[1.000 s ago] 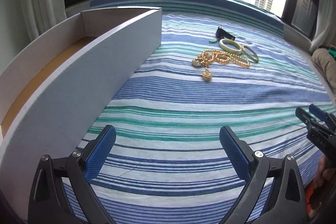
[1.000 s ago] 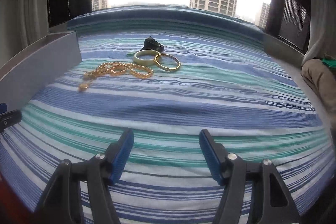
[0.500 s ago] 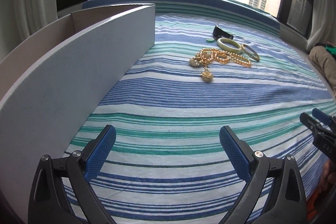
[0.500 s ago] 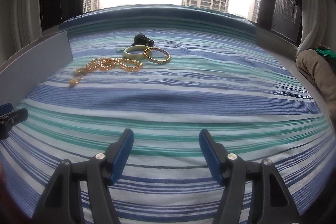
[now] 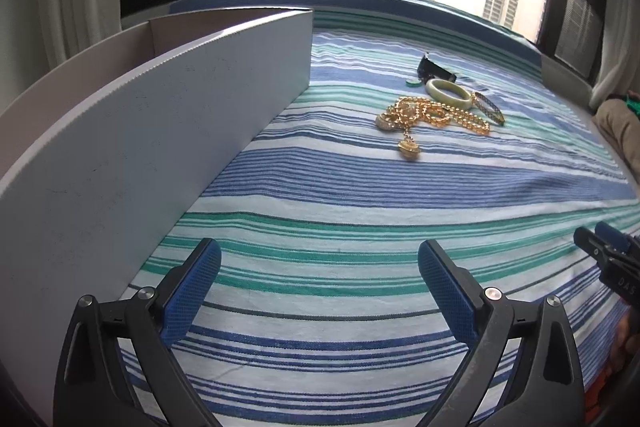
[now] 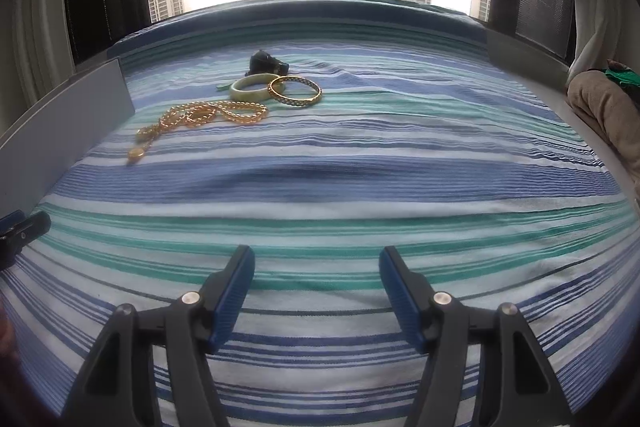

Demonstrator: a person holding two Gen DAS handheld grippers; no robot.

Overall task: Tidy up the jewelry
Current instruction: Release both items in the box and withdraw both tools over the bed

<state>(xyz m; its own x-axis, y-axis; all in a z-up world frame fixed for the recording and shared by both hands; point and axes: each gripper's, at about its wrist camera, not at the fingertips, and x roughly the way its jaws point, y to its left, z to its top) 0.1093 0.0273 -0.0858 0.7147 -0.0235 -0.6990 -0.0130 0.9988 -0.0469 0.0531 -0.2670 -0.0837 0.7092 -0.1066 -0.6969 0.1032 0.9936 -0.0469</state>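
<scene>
Jewelry lies in one loose cluster on the striped bedspread (image 6: 360,187), well ahead of both tools: a gold bead necklace (image 6: 208,115) with its pendant trailing toward the camera, a pale green bangle (image 6: 252,87) touching a gold openwork bangle (image 6: 295,91), and a small black object (image 6: 267,63) just behind them whose nature I cannot make out. A grey open box (image 5: 160,131) stands along the left side of the bed, likely the place the pieces are meant to go, which would explain why the left gripper (image 5: 320,287) hovers beside its long wall. That claw is spread wide and carries nothing; the right gripper (image 6: 316,287) is also parted, somewhat narrower, and equally empty, pointed straight at the cluster as if lining up a first pick. Compared with a second ago, the left view sits lower and closer to the box wall, so the tan floor inside is no longer visible, and the jewelry appears slightly nearer in both views; nothing on the bed has shifted.
</scene>
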